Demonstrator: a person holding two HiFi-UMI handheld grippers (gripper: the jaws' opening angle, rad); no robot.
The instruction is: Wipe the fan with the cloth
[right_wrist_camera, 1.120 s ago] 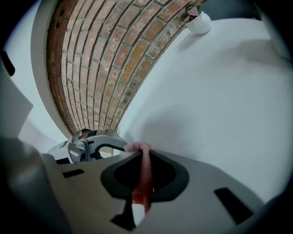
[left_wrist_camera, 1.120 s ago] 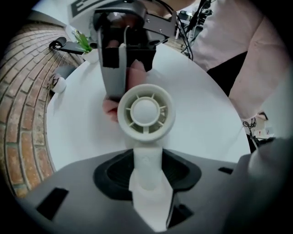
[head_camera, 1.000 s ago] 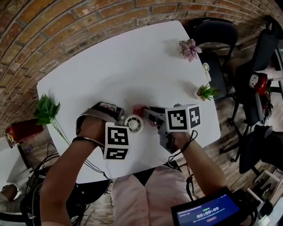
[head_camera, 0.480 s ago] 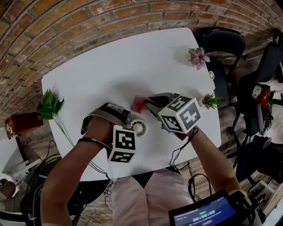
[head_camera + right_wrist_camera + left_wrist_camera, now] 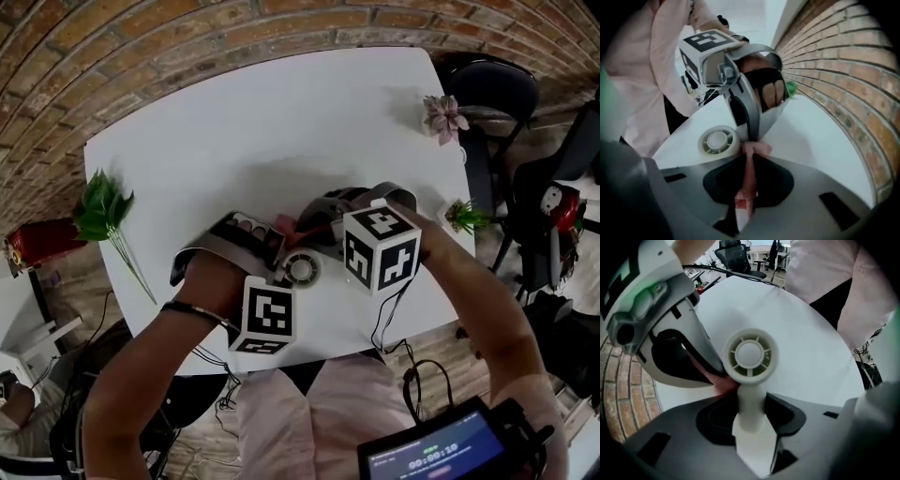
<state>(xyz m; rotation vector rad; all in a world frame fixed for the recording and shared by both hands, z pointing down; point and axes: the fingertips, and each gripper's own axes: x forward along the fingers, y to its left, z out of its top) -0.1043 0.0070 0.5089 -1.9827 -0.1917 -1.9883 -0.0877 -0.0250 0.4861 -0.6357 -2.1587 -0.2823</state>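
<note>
In the head view a white rectangular table (image 5: 281, 122) stands against a red brick wall (image 5: 141, 37). Near the table's front edge is the small white round fan with a short handle (image 5: 302, 270). The left hand-held gripper (image 5: 277, 267) comes to the fan from the left and points down, with its marker cube (image 5: 269, 314) in front of the fan. The right hand-held gripper (image 5: 305, 228) is just behind the fan and to its right. It carries a thin pink-red cloth (image 5: 286, 226), which lies just behind the fan on the left. A green leafy sprig (image 5: 101, 208) lies well to the left of the fan. A pink flower (image 5: 444, 114) and a small green plant (image 5: 466, 217) stand well to the right of it.

In the left gripper view the 2 jaws are clenched on the fan's handle (image 5: 751, 408), and the round head points away from the camera. The cloth (image 5: 719, 383) shows at the left of the fan's head and seems to touch it, below the right hand-held gripper.

In the right gripper view the 2 jaws are clamped tightly on a fold of the cloth (image 5: 749, 164). Its free end reaches the tips of the left hand-held gripper, just right of the fan (image 5: 718, 140).
</note>
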